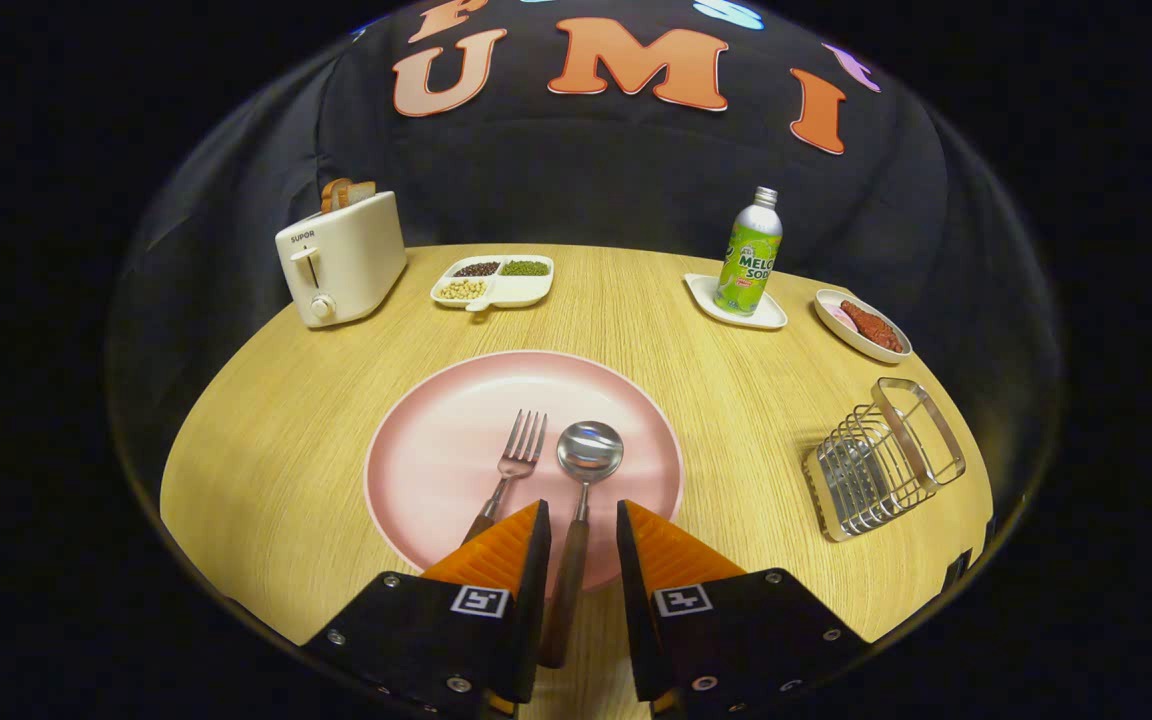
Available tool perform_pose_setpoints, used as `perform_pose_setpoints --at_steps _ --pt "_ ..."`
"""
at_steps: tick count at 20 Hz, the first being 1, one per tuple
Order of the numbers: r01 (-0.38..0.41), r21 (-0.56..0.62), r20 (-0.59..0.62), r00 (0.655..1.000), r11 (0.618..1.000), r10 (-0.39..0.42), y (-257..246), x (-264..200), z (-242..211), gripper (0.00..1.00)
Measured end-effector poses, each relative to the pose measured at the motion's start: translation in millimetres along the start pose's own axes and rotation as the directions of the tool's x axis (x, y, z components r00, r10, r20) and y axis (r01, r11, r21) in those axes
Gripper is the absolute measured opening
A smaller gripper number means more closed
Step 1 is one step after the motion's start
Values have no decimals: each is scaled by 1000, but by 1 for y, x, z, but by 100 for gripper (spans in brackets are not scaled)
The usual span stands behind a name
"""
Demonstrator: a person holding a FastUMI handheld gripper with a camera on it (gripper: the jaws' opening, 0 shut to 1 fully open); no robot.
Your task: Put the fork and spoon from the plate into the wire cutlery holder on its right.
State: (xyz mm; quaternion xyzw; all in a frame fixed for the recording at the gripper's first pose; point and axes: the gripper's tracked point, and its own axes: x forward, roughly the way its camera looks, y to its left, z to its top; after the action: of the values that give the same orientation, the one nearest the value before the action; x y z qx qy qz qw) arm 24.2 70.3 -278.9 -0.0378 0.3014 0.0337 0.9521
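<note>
Gripper [581, 530] released, fingers straddling the spoon [581, 490] handle on the plate [436, 450]; fork [513, 465] just left. Step: spoon pickup. Next: clench on handle, lift, carry right to wire cutlery holder [881, 455].

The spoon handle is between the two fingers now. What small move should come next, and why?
Probably close the gripper on the spoon. Its wooden handle lies in the gap between the orange fingers, which stand apart and seem not to press it. The spoon and the fork lie on the pink plate; the wire cutlery holder waits to its right.
</note>
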Motion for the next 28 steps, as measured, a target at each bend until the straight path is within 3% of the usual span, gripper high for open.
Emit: perform_pose_setpoints --at_steps 7,11,12,14,22,28 --pt "24 19 -56 998 1000 -23 -2 13 -7 21" --pt "37 12 -61 997 999 -36 -4 16 -8 21" --pt "34 17 -67 997 999 -33 -3 15 -8 10" --pt "33 30 -72 997 999 -31 -4 15 -7 5" --pt "-43 33 -57 997 999 45 -21 -21 24 2" --pt "-66 -21 -68 996 998 65 -73 -65 55 1"
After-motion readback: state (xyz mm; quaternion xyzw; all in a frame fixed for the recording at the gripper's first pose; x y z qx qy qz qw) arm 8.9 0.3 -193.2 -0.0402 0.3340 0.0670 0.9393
